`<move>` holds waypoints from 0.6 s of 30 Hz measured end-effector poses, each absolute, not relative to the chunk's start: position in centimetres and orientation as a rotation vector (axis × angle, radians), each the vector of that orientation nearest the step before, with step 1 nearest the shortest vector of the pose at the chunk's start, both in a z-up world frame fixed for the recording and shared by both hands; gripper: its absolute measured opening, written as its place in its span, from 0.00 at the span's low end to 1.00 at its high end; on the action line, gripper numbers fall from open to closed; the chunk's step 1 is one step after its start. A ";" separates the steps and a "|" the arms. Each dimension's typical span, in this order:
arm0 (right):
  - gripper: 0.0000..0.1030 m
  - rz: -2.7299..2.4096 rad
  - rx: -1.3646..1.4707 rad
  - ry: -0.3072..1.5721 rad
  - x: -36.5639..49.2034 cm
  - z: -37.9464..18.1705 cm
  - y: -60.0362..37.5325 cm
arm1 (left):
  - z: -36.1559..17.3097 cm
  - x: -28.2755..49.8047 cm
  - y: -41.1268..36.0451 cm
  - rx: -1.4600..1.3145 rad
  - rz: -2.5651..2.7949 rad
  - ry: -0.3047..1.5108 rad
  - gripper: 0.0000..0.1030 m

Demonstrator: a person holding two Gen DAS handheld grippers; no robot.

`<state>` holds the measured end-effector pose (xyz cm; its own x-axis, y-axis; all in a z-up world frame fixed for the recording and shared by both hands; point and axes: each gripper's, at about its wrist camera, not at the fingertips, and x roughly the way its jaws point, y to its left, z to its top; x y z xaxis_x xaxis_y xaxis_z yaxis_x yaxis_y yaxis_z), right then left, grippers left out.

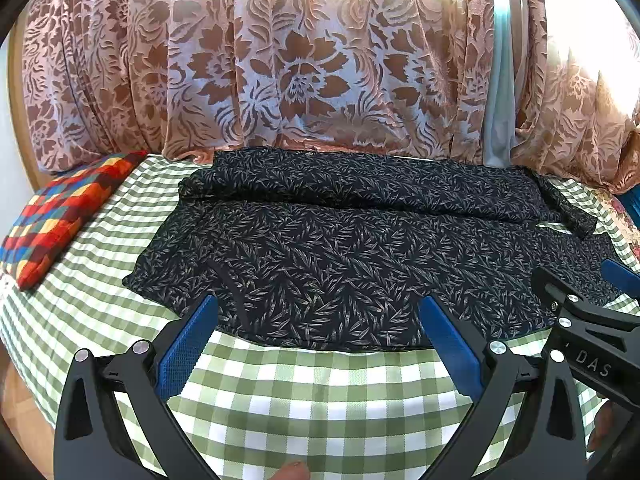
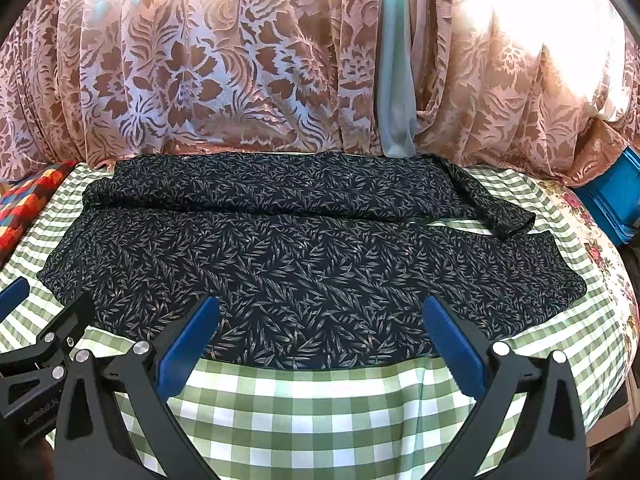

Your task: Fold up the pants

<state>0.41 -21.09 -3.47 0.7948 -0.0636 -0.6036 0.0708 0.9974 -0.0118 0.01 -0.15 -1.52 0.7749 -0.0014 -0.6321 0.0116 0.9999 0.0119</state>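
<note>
Dark navy pants (image 1: 340,240) with a pale leaf print lie spread sideways across the green checked bed cover (image 1: 320,392). They also fill the middle of the right wrist view as pants (image 2: 280,256), with the far leg folded over along the back. My left gripper (image 1: 320,312) hovers open over the near hem, nothing between its blue pads (image 1: 188,344). My right gripper (image 2: 320,312) is open too, just above the near edge of the cloth. Each gripper shows at the side of the other's view: the right one (image 1: 580,320), the left one (image 2: 44,340).
A pink floral curtain (image 1: 300,72) hangs right behind the bed. A multicoloured pillow (image 1: 64,216) lies at the left. A floral sheet (image 2: 592,240) and a blue crate (image 2: 616,196) sit at the right. A person's fingertip (image 1: 294,470) shows at the bottom edge.
</note>
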 end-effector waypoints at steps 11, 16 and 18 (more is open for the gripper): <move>0.98 -0.071 0.012 0.651 0.3 -3.6 -21.0 | -1.5 0.0 -0.2 0.018 -0.007 0.686 0.97; 0.98 -0.069 0.014 0.653 0.3 -3.7 -21.0 | -1.5 0.0 -0.2 0.017 -0.007 0.686 0.97; 0.98 -0.071 0.013 0.653 0.3 -3.6 -21.0 | -1.5 0.0 -0.1 0.017 -0.006 0.686 0.97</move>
